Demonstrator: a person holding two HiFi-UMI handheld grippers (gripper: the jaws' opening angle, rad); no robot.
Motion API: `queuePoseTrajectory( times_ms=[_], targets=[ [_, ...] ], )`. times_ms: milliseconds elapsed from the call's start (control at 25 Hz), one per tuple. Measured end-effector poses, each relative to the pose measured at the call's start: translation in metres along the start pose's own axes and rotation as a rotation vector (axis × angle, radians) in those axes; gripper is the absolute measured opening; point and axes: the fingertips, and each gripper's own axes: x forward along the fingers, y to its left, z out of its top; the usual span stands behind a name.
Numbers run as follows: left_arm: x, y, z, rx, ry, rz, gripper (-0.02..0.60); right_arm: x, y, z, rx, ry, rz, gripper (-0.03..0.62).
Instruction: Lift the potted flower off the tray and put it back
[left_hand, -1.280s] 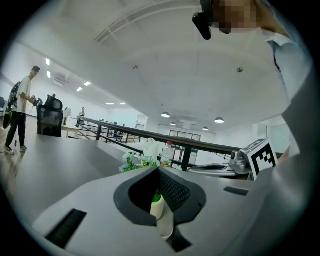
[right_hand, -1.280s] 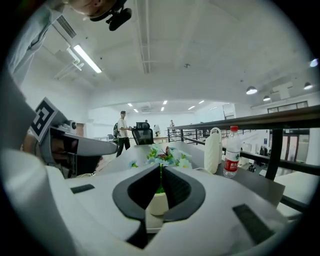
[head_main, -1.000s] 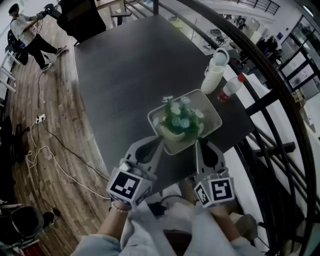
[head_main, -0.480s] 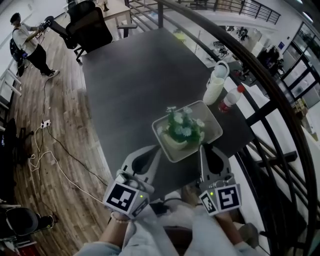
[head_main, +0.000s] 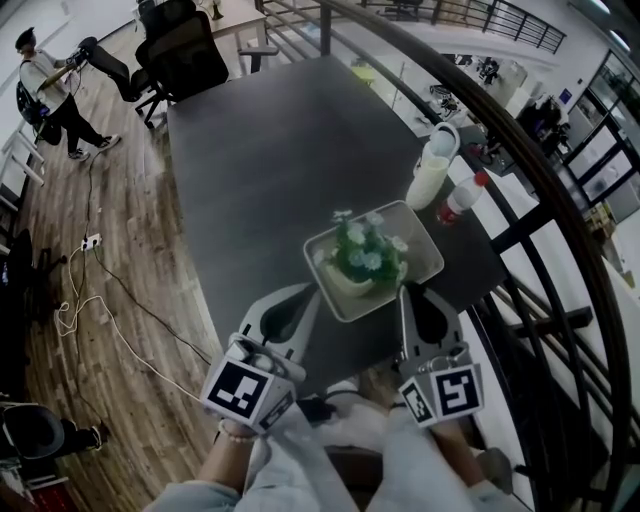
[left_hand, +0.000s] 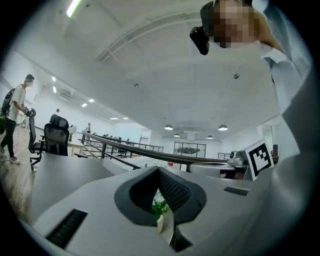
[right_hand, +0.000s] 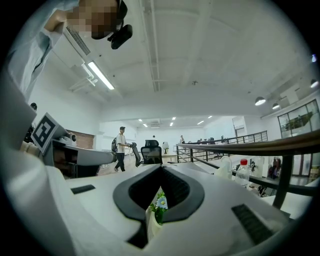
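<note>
The potted flower (head_main: 361, 262), white and blue blooms in a pale pot, stands in the light square tray (head_main: 425, 248) near the dark table's front right corner. My left gripper (head_main: 311, 292) is shut and empty, with its tip just short of the tray's near left edge. My right gripper (head_main: 407, 291) is also shut and empty, at the tray's near right edge. Both point level toward the pot without touching it. In the left gripper view the flower (left_hand: 159, 208) shows through the hollow behind the shut jaws. The right gripper view shows the flower (right_hand: 160, 202) the same way.
A white jug (head_main: 431, 160) and a red-capped bottle (head_main: 463, 197) stand behind the tray by the table's right edge. A dark railing (head_main: 560, 210) runs along the right. At the far end are an office chair (head_main: 185, 55) and a person (head_main: 45, 85). A cable (head_main: 90, 300) lies on the wooden floor.
Both grippers have risen slightly in front of the tray and stayed shut. Pot and tray have not moved on the table.
</note>
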Motion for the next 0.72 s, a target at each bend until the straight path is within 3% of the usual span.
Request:
queuePoseTrajectory(
  times_ms=[720],
  targets=[
    [0.0041, 0.0016, -0.0032, -0.025, 0.008, -0.009, -0.003, -0.0023, -0.0028, -0.001, -0.01, 0.019, -0.008, -0.005]
  ],
)
